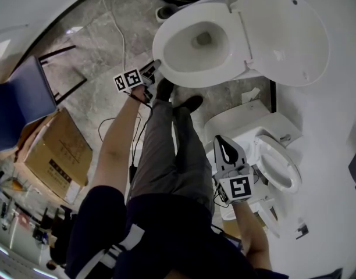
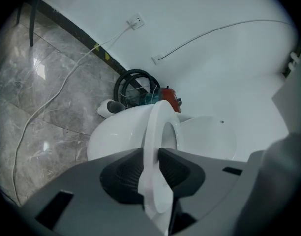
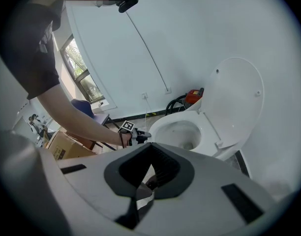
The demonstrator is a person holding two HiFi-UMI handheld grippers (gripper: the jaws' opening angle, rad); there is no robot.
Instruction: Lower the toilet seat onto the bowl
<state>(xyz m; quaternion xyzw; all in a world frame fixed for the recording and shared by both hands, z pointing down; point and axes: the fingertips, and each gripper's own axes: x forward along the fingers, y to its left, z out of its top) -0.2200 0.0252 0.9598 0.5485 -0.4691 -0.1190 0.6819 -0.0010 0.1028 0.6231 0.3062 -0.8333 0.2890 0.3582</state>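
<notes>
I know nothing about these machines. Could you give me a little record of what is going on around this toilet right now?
Setting: tiled floor, white walls
Toilet seat: edge-on in the left gripper view, between bowl and lid
Lid: open, swung back
Left gripper: fingers clamped on the seat's front edge
Right gripper: fingers together at the tips, holding nothing, away from this toilet
Nearby: second white toilet, cardboard box
Task status: seat not clearly flat on the bowl yet
</notes>
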